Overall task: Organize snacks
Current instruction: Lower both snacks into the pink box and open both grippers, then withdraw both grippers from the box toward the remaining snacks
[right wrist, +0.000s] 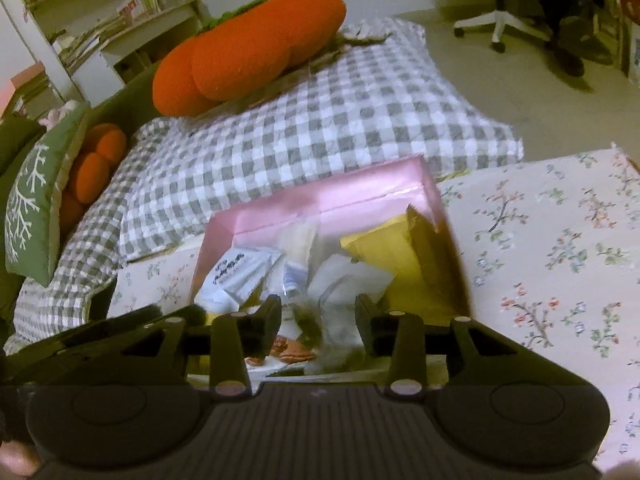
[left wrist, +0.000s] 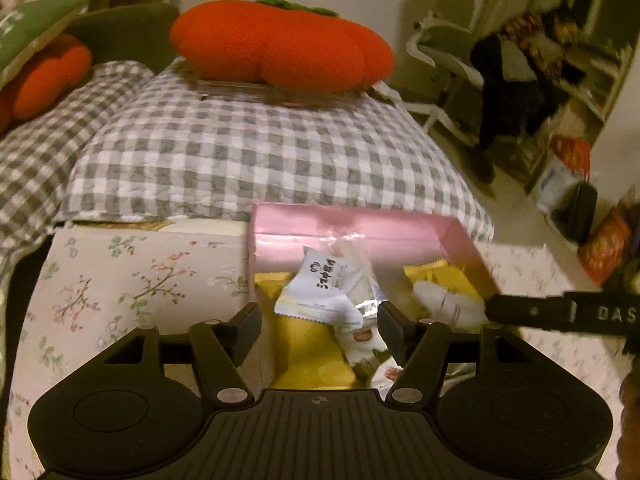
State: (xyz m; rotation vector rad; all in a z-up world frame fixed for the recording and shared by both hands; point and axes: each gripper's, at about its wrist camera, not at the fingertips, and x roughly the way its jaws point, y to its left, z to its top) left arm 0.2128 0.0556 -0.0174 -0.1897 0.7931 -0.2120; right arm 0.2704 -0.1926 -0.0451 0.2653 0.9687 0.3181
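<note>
Your left claw point(left wrist: 318, 320) hangs over the near end of the open pink cardboard box point(left wrist: 352, 226), its jaws parted with nothing pinched between them; a white snack packet with black lettering point(left wrist: 320, 292) lies in the gap below, and neither pad presses on it. Just to the right, one black finger of your right claw point(left wrist: 560, 314) reaches in from the edge of the left view, its tip beside a second white wrapper point(left wrist: 444, 300). From its own camera, your right claw point(right wrist: 318, 320) is likewise parted and empty, poised above a loose heap of white and clear wrappers point(right wrist: 344, 280) at the near end of the same box point(right wrist: 320, 200). Yellow packets point(right wrist: 380, 248) line the bottom of the box, most of them towards its right side, and a dark brown flap point(right wrist: 434, 256) leans along the right wall. The box rests on a surface covered with a white floral-print cloth point(right wrist: 560, 240); what lies under the cloth you cannot tell. Beyond it is a grey-and-white checked quilt point(left wrist: 260, 152), and on the quilt's far end a large orange plush cushion shaped like a persimmon point(left wrist: 280, 48). Farther left sits a green cushion with a white branch pattern point(right wrist: 28, 208), and a bookshelf point(right wrist: 92, 16) stands behind.
</note>
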